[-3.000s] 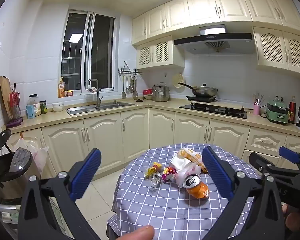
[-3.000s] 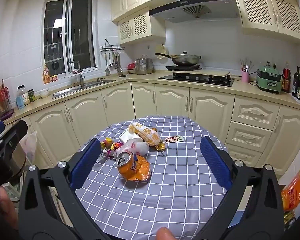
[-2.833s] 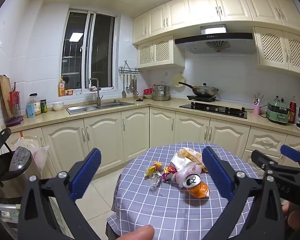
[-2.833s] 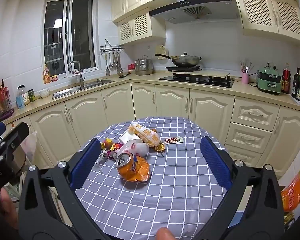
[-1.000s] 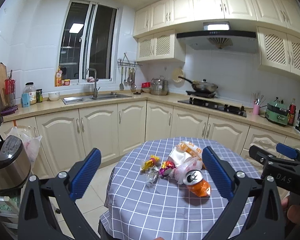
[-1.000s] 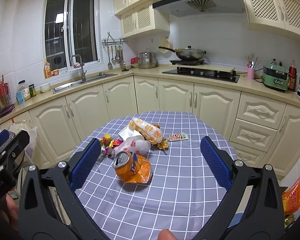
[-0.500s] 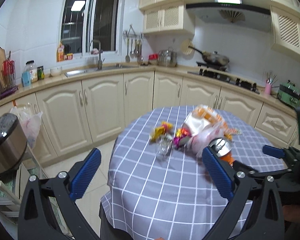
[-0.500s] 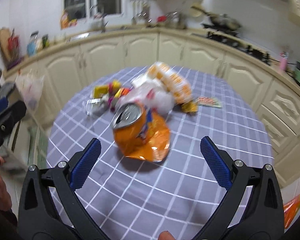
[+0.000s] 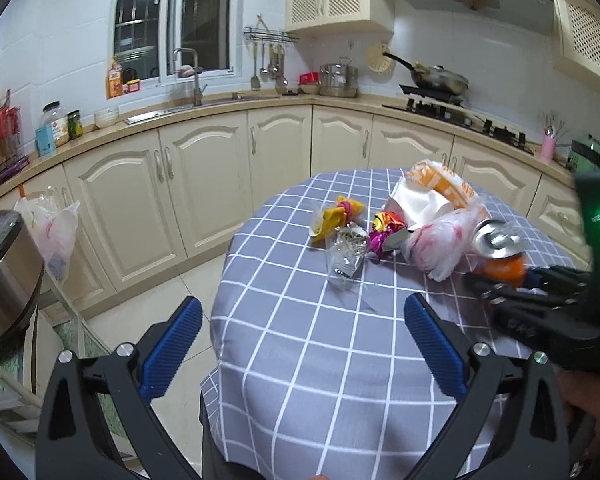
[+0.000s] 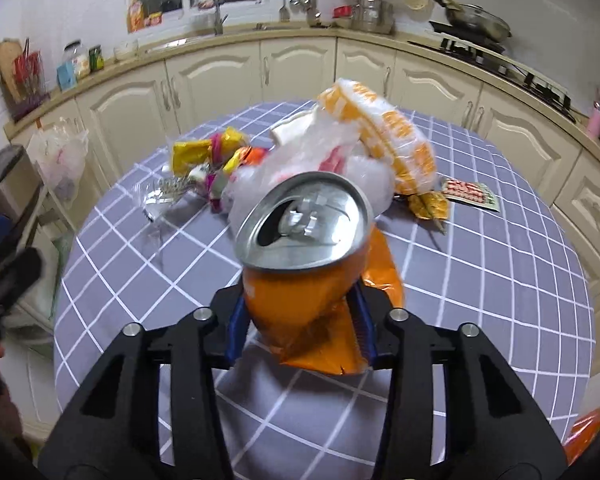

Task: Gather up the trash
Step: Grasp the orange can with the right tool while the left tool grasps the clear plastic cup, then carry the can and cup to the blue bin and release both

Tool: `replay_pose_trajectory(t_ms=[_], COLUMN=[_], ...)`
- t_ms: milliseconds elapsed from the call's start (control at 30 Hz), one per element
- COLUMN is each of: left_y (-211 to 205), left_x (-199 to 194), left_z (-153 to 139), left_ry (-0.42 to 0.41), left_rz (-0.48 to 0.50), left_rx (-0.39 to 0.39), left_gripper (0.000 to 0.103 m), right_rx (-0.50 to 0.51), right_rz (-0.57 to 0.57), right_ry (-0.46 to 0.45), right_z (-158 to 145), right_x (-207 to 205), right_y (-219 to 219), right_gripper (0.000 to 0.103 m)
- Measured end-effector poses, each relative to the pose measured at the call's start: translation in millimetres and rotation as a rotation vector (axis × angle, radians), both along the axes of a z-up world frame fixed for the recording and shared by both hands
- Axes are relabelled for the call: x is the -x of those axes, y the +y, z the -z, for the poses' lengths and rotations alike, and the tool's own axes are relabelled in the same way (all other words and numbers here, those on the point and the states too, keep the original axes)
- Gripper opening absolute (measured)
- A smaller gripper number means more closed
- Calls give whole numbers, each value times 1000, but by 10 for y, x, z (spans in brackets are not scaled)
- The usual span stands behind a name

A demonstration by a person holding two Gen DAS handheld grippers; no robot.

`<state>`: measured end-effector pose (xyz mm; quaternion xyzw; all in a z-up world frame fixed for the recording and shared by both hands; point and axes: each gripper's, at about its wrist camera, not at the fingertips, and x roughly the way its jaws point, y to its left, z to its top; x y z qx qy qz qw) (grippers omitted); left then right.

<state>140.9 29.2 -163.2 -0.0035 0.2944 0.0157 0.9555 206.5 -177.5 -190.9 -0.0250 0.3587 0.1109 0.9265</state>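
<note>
Trash lies on a round table with a grey checked cloth (image 9: 300, 344). My right gripper (image 10: 300, 312) is shut on an orange drink can (image 10: 300, 256), its opened top facing the camera; an orange wrapper (image 10: 364, 320) lies under it. The can also shows in the left wrist view (image 9: 500, 252) with the right gripper (image 9: 540, 304) on it. Behind it lie a white plastic bag (image 10: 332, 160), an orange-and-white bag (image 10: 396, 132), yellow and pink candy wrappers (image 9: 336, 216) and clear crumpled plastic (image 9: 346, 256). My left gripper (image 9: 300, 344) is open and empty over the table's near left edge.
A small red-printed packet (image 10: 470, 194) lies at the table's right. Cream kitchen cabinets (image 9: 204, 184) run behind the table. A rice cooker (image 9: 4, 280) and a hanging plastic bag (image 9: 56, 232) stand at the left. Tiled floor (image 9: 180, 296) lies between table and cabinets.
Both grippers moved in toward the table. My right gripper went from wide open to shut on the orange can. My left gripper stayed open.
</note>
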Motion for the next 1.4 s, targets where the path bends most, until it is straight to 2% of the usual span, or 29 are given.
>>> replay_pose_trajectory(t_ms=[33, 67, 100, 400, 500, 533, 567, 600, 633, 733, 900, 1100, 1200, 1400], left_y=[-29, -57, -79, -228, -234, -227, -224, -216, -198, -129, -84, -198, -301, -789], left_x=[-53, -114, -190, -966, -1249, -1320, -1387, -1426, -1442, -1335, -972, -563, -420, -159], left_z=[12, 20, 29, 248, 353, 359, 372, 386, 399, 407, 371, 22, -196, -545], left_ry=[1, 0, 2, 100, 177, 191, 214, 233, 242, 240, 201, 86, 30, -56], left_rz=[8, 16, 21, 70, 83, 101, 111, 119, 128, 146, 146, 141, 158, 290], left_rx=[-12, -24, -35, -154, -161, -140, -127, -111, -87, -8, 52, 43, 66, 85], left_gripper=[99, 99, 99, 99, 96, 78, 49, 39, 38, 33, 33, 33, 33, 33], right_rx=[-15, -33, -67, -148, -164, -169, -170, -175, -181, -190, -221, -262, -282, -318], right_rz=[11, 16, 21, 60, 72, 79, 84, 91, 96, 111, 135, 156, 168, 229], right_ry=[-2, 1, 6, -14, -24, -26, -27, -30, -32, -45, -72, -114, -136, -177], right_z=[-20, -33, -41, -137, -170, -181, -191, -204, -216, -246, -343, -496, -563, -691], right_x=[24, 35, 43, 184, 247, 265, 274, 300, 312, 385, 516, 668, 752, 973], right_y=[-64, -119, -195, -486, -569, -601, -625, -664, -695, -781, -955, -1225, -1378, -1806], right_gripper=[21, 16, 16, 16, 16, 16, 16, 16, 16, 16, 16, 16, 16, 16])
